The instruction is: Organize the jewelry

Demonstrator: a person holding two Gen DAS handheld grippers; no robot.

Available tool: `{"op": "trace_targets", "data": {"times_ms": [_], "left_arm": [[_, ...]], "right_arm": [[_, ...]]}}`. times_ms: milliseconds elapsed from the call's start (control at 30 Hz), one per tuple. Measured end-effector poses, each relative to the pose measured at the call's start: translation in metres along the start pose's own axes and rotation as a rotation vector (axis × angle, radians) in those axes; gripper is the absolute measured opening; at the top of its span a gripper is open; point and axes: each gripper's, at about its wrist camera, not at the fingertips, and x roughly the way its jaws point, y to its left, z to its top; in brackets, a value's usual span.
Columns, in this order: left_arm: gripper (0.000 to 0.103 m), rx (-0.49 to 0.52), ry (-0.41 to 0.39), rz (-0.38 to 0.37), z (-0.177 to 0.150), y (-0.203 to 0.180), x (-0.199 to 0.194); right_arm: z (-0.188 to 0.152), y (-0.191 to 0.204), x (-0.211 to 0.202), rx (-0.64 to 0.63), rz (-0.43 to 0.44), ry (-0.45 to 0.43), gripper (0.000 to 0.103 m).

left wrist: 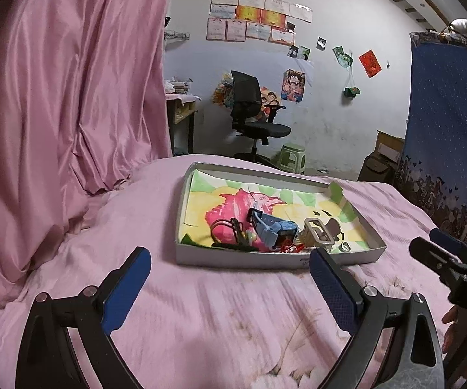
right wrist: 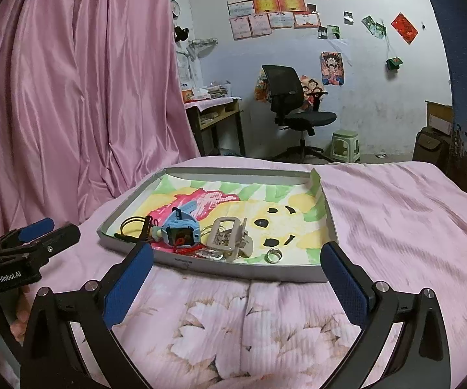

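A shallow grey tray (left wrist: 233,258) (right wrist: 249,273) lined with a colourful cloth lies on the pink bed. Bunched at its near side are a blue watch (left wrist: 275,230) (right wrist: 181,230), a beige hair claw (left wrist: 319,231) (right wrist: 230,236), dark hair ties (left wrist: 223,227) (right wrist: 133,225), a red cord (right wrist: 181,246) and a silver ring (left wrist: 344,247) (right wrist: 274,255). My left gripper (left wrist: 230,269) hovers open just short of the tray, empty. My right gripper (right wrist: 236,269) is spread wide before the tray's front wall, nothing between its pads. Each gripper also shows from the side in the other's view, left gripper (right wrist: 39,236), right gripper (left wrist: 441,249).
A pink curtain (left wrist: 71,81) hangs along the left of the bed. Beyond the bed stand a black office chair (right wrist: 292,103), a green stool (right wrist: 345,146) and a cluttered desk (right wrist: 214,110). A blue cloth (left wrist: 447,123) hangs at the right. A hand (right wrist: 19,317) grips the left tool.
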Motion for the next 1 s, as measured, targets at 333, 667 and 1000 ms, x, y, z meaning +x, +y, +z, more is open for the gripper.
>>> {"op": "trace_targets", "data": {"times_ms": [333, 667, 1000], "left_arm": [[0.098, 0.032, -0.038, 0.008, -0.022, 0.004, -0.03], [0.098, 0.043, -0.061, 0.011, -0.037, 0.006, -0.053], [0.098, 0.047, -0.077, 0.009, -0.048, 0.008, -0.068]], "right_arm": [[-0.013, 0.008, -0.027, -0.025, 0.007, -0.015, 0.101], [-0.03, 0.014, -0.052, -0.041, 0.019, -0.022, 0.101], [-0.043, 0.018, -0.074, -0.051, 0.011, -0.04, 0.101]]}}
